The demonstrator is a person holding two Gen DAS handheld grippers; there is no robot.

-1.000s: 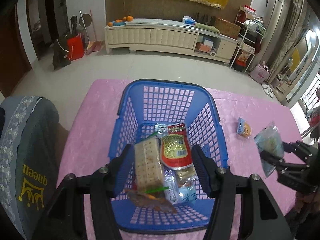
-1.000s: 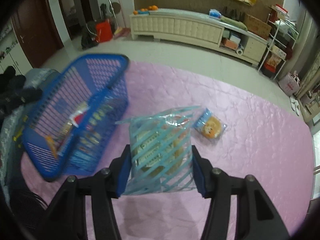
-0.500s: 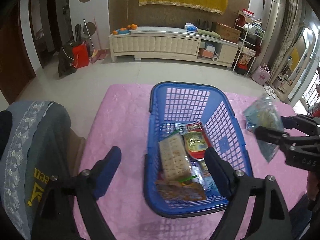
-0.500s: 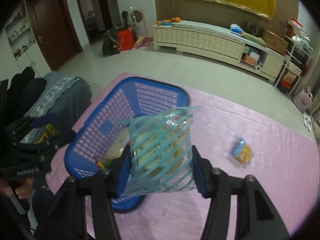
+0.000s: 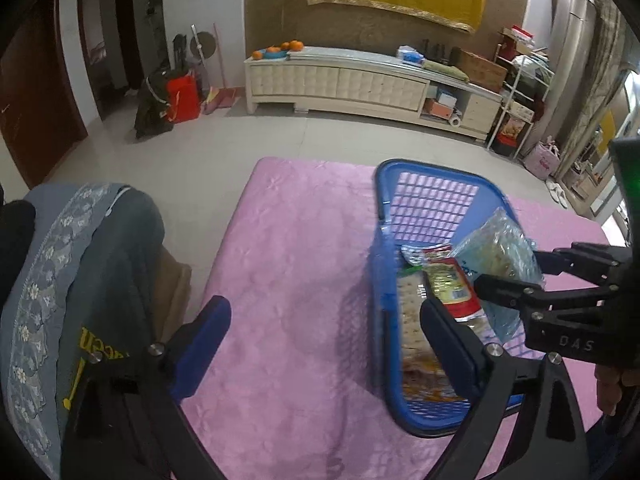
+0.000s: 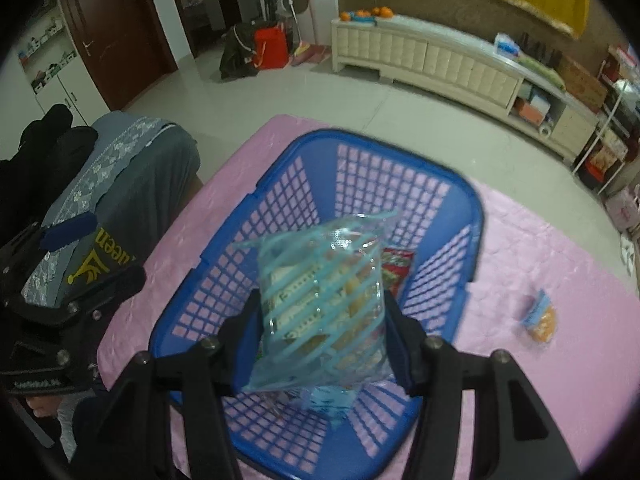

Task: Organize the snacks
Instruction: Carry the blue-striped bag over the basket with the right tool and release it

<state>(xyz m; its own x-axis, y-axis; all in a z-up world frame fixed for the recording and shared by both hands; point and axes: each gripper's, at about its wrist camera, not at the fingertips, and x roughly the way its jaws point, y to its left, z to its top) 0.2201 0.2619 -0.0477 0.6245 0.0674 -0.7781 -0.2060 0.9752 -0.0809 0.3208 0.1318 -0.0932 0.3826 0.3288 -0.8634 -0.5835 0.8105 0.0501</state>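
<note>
A blue plastic basket (image 6: pixel 280 216) stands on the pink tablecloth (image 6: pixel 560 360) and holds several snack packs, among them a cracker pack (image 5: pixel 410 312) and a red-and-green pack (image 5: pixel 452 286). My right gripper (image 6: pixel 320 344) is shut on a clear bag with light-blue stripes (image 6: pixel 324 308) and holds it over the basket; the bag also shows in the left wrist view (image 5: pixel 500 256). My left gripper (image 5: pixel 324 332) is open and empty, left of the basket (image 5: pixel 384 240), over the cloth. A small blue-and-orange snack pack (image 6: pixel 540 316) lies on the cloth right of the basket.
A grey chair back with a floral band (image 5: pixel 80 280) stands at the table's left edge. Beyond the table are tiled floor and a long cream cabinet (image 5: pixel 360 80). The table's far edge (image 5: pixel 320 160) lies just past the basket.
My right gripper has carried the striped bag left, from beside the basket to over it. My left gripper has opened, released the cracker pack into the basket and drawn back to the left.
</note>
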